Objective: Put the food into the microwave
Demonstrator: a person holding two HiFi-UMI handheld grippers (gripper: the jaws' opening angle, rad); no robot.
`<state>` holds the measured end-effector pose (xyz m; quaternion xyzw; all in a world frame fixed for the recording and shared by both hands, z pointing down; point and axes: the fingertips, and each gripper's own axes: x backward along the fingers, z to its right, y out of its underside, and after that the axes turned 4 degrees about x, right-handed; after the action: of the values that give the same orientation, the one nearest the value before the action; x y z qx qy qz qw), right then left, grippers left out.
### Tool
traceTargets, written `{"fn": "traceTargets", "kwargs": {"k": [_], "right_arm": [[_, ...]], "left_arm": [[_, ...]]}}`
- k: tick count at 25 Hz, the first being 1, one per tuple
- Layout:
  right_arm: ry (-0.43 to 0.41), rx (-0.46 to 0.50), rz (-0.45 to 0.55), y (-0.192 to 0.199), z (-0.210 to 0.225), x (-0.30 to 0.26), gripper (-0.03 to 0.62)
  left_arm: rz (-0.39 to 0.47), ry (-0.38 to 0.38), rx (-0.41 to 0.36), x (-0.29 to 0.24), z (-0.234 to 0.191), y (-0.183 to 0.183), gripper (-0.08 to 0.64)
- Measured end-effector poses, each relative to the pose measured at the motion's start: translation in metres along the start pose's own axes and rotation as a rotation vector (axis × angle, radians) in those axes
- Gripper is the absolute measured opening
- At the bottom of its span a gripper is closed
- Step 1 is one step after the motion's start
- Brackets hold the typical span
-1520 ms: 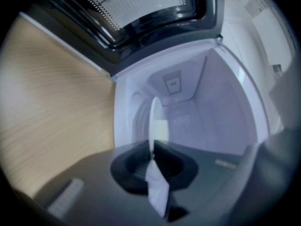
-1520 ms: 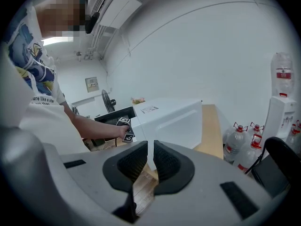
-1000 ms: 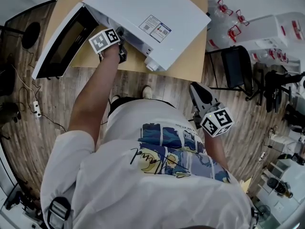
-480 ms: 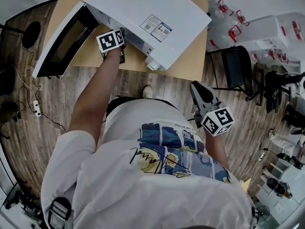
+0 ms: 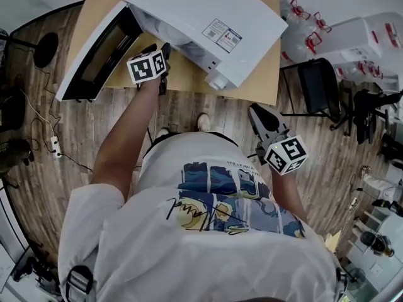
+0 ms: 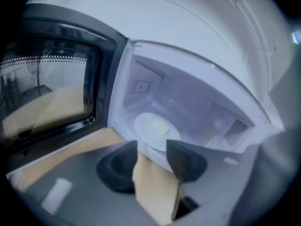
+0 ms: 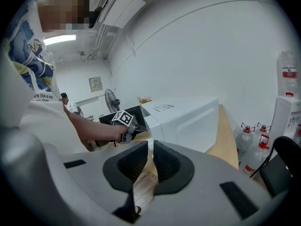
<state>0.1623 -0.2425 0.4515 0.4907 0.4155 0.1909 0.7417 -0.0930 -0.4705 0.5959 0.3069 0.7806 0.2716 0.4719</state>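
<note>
Your left gripper (image 6: 151, 150) points into the open microwave (image 5: 208, 17) at 12 o'clock. Its jaws are opening, with nothing between the pads. Through the gap you look onto a white plate (image 6: 155, 128) on the cavity floor with a pale yellowish patch on it, which is most likely the food, so the placing step looks about done. What remains is probably the door (image 5: 94, 52), swung out toward 10 o'clock: you would need to clear the opening, get behind the door's outer edge and push it closed. Your right gripper (image 5: 259, 115) hangs off the table (image 5: 252, 87) at 3 o'clock, its jaws drawn nearly together and empty. Only the left gripper view shows the plate, because the head view sees just the roof of the microwave. Only the right gripper view shows the water bottles (image 7: 249, 140) at 4 o'clock.
</note>
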Motion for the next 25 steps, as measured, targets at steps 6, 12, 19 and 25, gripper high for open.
{"fn": "traceTargets", "kwargs": {"k": [6, 12, 19, 25], "right_arm": [[-0.001, 0.015, 0.007, 0.0, -0.037, -0.014, 0.029], [0.013, 0.028, 0.007, -0.001, -0.071, -0.022, 0.024], [0.044, 0.016, 0.012, 0.009, -0.112, -0.025, 0.021], [0.072, 0.0, 0.02, 0.015, -0.148, -0.025, 0.02]], "left_arm": [[-0.035, 0.135, -0.057, 0.04, 0.008, 0.014, 0.176], [-0.065, 0.285, -0.067, 0.084, 0.013, 0.032, 0.1], [-0.108, 0.467, -0.162, 0.144, 0.026, 0.056, 0.008], [-0.168, 0.6, -0.219, 0.198, 0.029, 0.077, 0.008]]}}
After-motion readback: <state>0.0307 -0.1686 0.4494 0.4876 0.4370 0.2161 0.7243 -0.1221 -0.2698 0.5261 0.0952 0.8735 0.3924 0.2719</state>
